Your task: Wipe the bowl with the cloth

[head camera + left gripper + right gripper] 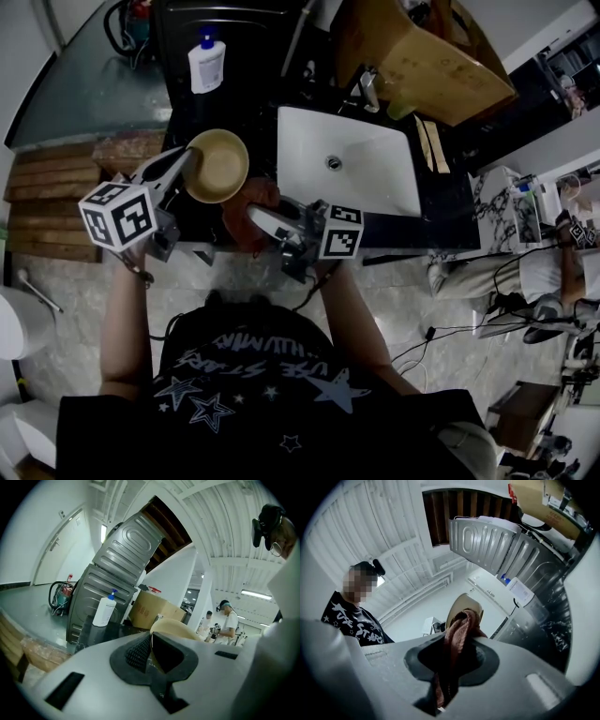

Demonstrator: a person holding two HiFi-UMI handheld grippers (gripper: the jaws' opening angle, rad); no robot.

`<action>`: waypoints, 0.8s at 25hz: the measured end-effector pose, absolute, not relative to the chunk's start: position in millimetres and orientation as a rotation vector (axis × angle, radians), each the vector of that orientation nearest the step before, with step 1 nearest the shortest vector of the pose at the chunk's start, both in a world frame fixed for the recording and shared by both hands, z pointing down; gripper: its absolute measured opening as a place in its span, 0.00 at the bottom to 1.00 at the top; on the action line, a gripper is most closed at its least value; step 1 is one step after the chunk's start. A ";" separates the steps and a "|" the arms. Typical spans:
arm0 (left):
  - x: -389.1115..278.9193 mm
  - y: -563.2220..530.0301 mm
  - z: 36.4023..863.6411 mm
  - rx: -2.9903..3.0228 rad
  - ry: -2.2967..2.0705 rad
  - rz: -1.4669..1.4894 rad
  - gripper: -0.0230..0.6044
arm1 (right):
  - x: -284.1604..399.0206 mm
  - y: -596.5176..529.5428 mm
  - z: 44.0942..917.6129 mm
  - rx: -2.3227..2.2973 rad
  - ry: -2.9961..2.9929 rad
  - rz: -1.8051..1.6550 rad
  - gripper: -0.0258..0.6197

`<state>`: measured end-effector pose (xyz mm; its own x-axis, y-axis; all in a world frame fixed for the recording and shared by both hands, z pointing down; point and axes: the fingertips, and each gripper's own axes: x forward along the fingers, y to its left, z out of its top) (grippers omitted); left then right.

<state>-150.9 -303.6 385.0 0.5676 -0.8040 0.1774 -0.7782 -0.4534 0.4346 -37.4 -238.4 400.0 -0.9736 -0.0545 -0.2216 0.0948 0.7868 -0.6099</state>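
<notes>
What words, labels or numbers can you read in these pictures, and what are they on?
"STAR": white print on the black T-shirt; the rest is unclear.
Pump bottle label: too small to read.
Cardboard box red print: too blurred to read.

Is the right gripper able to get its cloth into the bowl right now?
Probably yes: the left gripper holds the bowl by its rim, opening uncovered, and the cloth in the right gripper sits beside it, nothing between.
</notes>
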 end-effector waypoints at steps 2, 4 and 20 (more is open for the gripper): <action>-152.9 -301.1 387.1 2.332 -1.262 -0.074 0.07 | -31.0 -244.3 397.1 0.002 2.727 -0.952 0.14; -153.5 -298.2 389.3 2.336 -1.249 -0.071 0.07 | -24.8 -250.8 394.5 -0.033 2.705 -0.945 0.14; -114.1 -265.7 411.0 2.426 -1.009 0.068 0.07 | -9.2 -297.2 392.5 -0.318 2.602 -0.929 0.14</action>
<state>-114.1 -265.7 411.0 0.7228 -0.6505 0.2333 -0.6759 -0.5952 0.4345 -9.2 -297.2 392.5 -0.9104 -0.3252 -0.2559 -0.0896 0.7588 -0.6451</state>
